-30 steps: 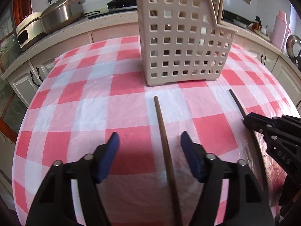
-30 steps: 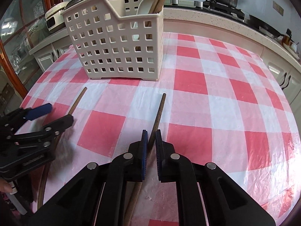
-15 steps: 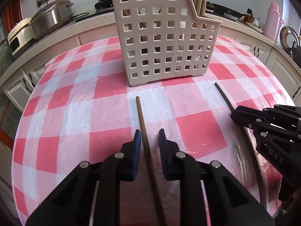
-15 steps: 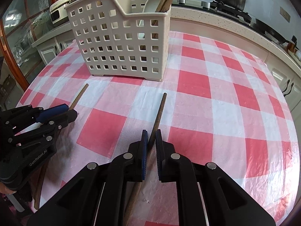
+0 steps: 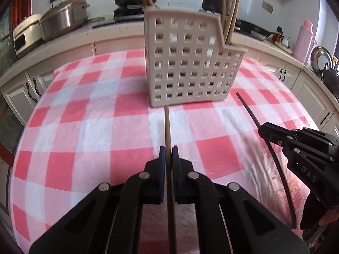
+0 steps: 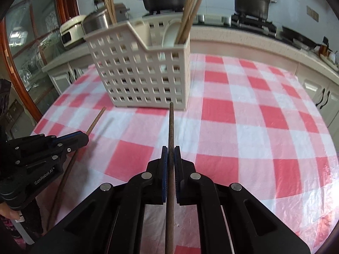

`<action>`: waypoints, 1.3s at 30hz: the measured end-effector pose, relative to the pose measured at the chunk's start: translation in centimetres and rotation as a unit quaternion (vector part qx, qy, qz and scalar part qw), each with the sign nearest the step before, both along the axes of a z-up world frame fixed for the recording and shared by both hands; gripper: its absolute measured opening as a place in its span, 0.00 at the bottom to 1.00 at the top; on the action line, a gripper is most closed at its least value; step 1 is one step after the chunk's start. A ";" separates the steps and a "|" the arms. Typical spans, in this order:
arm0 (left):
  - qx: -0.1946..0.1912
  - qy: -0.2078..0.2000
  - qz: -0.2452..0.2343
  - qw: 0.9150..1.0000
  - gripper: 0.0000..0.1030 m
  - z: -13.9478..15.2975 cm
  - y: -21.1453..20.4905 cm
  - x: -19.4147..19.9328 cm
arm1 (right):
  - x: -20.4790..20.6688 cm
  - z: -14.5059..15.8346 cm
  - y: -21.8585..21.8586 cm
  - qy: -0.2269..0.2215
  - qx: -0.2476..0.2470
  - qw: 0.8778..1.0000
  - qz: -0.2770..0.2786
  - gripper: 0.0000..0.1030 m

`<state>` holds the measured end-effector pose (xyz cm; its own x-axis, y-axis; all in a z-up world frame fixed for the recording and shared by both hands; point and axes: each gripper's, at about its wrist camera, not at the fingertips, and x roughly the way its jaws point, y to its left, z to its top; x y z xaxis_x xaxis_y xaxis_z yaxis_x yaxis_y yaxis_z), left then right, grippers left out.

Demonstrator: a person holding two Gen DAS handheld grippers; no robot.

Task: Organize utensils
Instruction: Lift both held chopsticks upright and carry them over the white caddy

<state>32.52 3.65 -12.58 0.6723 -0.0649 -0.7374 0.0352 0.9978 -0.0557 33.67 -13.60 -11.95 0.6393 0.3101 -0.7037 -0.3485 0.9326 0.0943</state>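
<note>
Checked tablecloth (image 5: 89,131), both grippers clamping chopsticks

Left view: I'm low over the surface (image 5: 84,127), facing the basket (image 5: 186,67) nearby.
Right view: same basket (image 6: 144,72), seen from its other corner.

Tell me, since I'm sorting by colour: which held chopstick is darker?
The right gripper's chopstick is the darker, nearly black; the left gripper's chopstick is a lighter reddish brown.
</note>
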 end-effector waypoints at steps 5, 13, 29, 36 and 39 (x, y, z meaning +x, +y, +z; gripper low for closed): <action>0.010 -0.044 0.006 0.999 0.06 2.5 -0.2 -1.9 | -1.4 2.3 -0.2 -0.029 0.011 1.000 0.001 0.06; 0.010 -0.115 0.020 0.993 0.06 6.7 -0.1 -5.2 | -4.1 5.8 -0.7 -0.080 0.033 0.996 0.007 0.06; 0.014 -0.174 0.020 0.984 0.06 10.2 -0.5 -9.1 | -7.6 9.1 -1.2 -0.129 0.047 0.990 0.013 0.06; 0.014 -0.188 0.021 0.982 0.06 10.8 -0.6 -10.7 | -8.6 9.4 -1.4 -0.140 0.050 0.989 0.009 0.06; 0.011 -0.196 0.022 0.980 0.06 11.0 -0.6 -11.4 | -9.2 9.7 -1.5 -0.145 0.053 0.988 0.009 0.06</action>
<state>21.08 3.01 -1.57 0.9064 -0.0156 -0.4220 0.0060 0.9997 -0.0242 24.49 -15.15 -2.27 0.8038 0.3844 -0.4541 -0.3907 0.9166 0.0843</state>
